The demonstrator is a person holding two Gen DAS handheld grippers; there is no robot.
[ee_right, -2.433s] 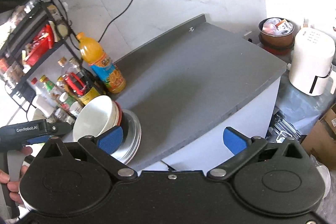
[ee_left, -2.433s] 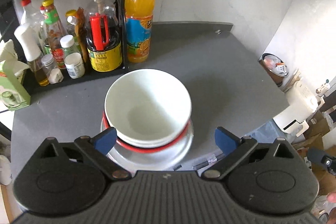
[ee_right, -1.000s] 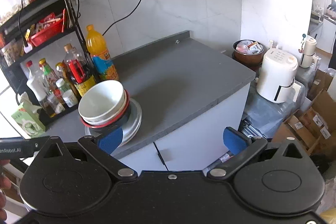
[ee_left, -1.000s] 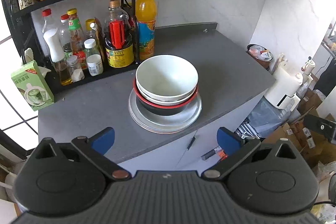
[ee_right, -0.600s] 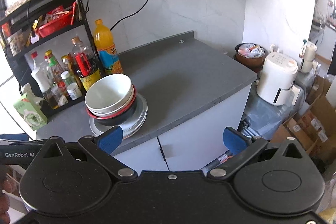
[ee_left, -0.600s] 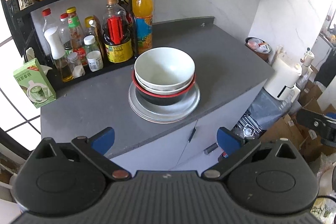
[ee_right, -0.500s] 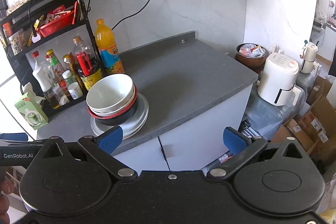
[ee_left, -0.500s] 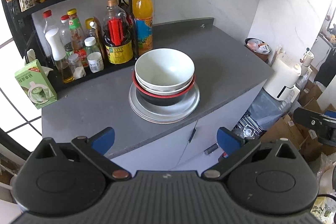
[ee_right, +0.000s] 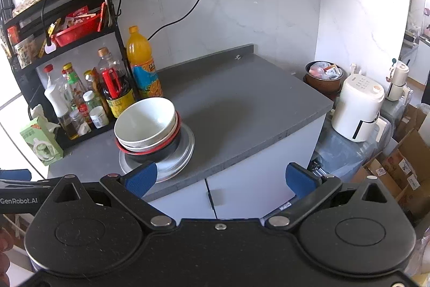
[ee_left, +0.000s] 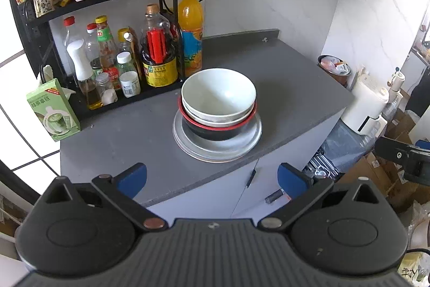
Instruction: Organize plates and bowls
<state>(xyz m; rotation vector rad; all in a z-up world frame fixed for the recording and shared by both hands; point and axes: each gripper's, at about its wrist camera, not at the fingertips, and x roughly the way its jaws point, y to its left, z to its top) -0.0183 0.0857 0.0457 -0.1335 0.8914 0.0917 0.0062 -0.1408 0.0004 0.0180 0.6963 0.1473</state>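
On the grey desk [ee_left: 134, 131], white bowls [ee_left: 218, 96] sit nested in a black, red-rimmed bowl [ee_left: 215, 132] on a metal plate [ee_left: 243, 145]. The left hand-held gripper [ee_left: 212, 176] hangs well apart, jaws wide, empty.

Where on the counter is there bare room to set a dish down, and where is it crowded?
The grey counter is bare right of the bowl stack, from the orange bottle out to the far corner. A smaller bare patch lies between the green carton and the metal plate. The bottle rack side is crowded.
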